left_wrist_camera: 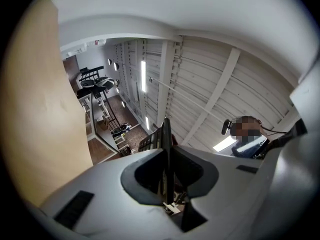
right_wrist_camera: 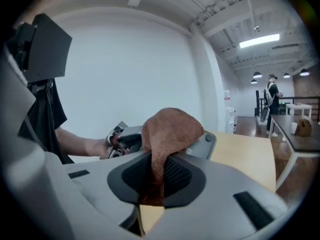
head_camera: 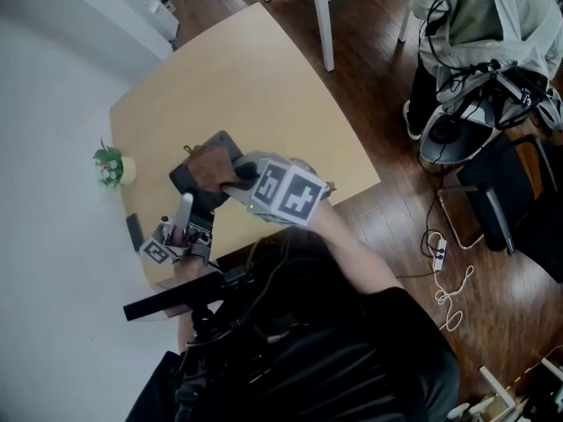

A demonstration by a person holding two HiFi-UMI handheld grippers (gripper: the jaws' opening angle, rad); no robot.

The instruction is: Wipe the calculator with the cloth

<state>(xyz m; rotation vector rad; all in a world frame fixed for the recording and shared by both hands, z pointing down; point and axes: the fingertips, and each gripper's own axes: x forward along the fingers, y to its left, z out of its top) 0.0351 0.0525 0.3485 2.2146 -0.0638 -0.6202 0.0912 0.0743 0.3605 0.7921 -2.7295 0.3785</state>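
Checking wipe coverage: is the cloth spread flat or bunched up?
Bunched. The right gripper pinches the cloth between its jaws, and a rounded wad sticks out past them in its own view.

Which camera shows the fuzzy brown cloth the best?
The right gripper view: the fuzzy brown cloth fills the middle, close up, pinched in the right tongs. The head view shows only a small brown patch of it. The left gripper view does not show it.

Open-plan office: desks (head_camera: pixel 255 104), strip lights (right_wrist_camera: pixel 259 40)
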